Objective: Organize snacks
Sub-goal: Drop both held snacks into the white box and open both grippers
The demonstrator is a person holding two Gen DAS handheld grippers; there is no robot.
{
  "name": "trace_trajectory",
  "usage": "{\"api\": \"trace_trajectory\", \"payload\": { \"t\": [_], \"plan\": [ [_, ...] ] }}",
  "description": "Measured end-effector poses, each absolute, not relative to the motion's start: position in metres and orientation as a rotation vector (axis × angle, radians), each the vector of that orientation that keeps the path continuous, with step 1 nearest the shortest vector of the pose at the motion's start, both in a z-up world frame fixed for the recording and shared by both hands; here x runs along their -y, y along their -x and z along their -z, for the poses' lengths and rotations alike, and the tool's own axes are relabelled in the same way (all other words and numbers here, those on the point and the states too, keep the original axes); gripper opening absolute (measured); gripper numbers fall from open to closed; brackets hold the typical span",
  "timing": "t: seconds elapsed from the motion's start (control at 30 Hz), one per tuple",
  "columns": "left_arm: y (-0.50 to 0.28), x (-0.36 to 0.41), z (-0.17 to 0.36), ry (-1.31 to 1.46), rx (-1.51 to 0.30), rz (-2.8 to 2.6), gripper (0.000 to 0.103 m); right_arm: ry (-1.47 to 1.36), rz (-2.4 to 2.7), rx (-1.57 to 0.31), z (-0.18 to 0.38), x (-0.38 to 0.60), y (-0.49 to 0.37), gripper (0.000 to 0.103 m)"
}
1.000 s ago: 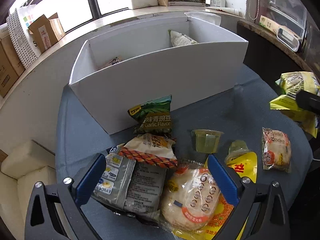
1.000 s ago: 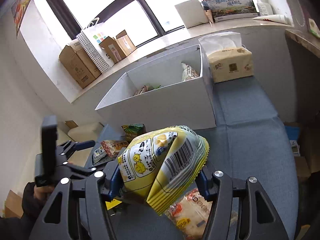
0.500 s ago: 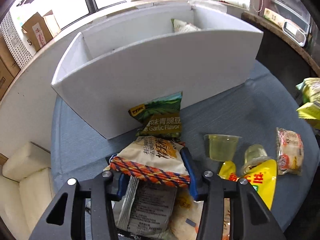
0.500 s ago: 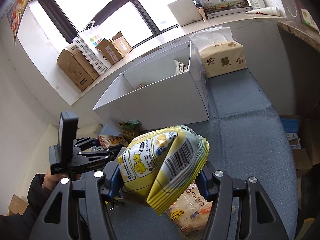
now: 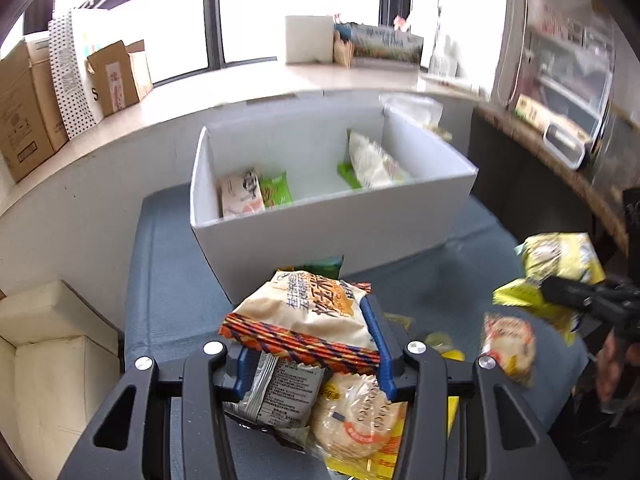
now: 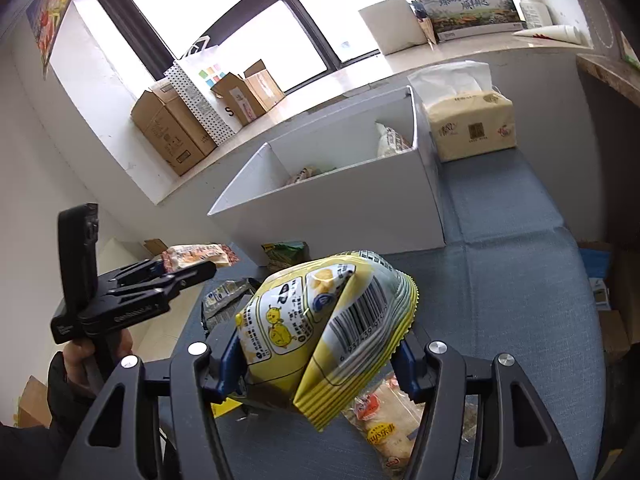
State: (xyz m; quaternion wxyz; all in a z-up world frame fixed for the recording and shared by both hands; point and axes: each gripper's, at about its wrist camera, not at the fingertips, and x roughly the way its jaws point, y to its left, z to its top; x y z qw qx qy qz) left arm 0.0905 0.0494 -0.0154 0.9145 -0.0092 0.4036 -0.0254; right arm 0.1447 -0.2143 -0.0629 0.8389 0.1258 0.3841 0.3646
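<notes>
Both grippers are holding snack bags above the blue cloth, in front of the white box.

The left gripper (image 5: 308, 344) is pinching a puffy cream bag (image 5: 308, 312) with an orange-and-blue striped hem and Chinese lettering; the right gripper (image 6: 316, 354) is squeezing a crinkly yellow bag (image 6: 320, 336) showing two cartoon chicks and a barcode. Under them, loose packets are lying on the cloth (image 5: 168, 280): a grey sachet (image 5: 280, 392), a round rice cracker (image 5: 352, 412), a green pouch (image 6: 286, 252). The box (image 5: 332, 224), smooth white board, is holding four packets. A paper tissue pack (image 6: 470, 124) is sitting just beside it.
</notes>
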Motion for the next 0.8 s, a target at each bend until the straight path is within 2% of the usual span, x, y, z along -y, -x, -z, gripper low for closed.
{"api": "trace_trajectory", "payload": {
  "t": [0.3,0.47,0.6,0.8],
  "plan": [
    [-0.107,-0.063,-0.050,0.069,-0.734,0.058,0.052,-0.223,-0.832,-0.698,0.006,0.197,-0.165,0.065],
    [-0.144,-0.074,-0.071,0.164,-0.762,0.051,0.051,-0.182,-0.823,-0.683,-0.026,0.174,-0.205,0.065],
    [-0.171,-0.073,-0.072,0.143,-0.771,0.028,0.052,-0.188,-0.818,-0.706,-0.033,0.158,-0.241,0.065],
    [-0.225,-0.076,-0.045,0.140,-0.850,-0.002,0.052,-0.197,-0.763,-0.797,-0.010,0.140,-0.287,0.065]
  ]
}}
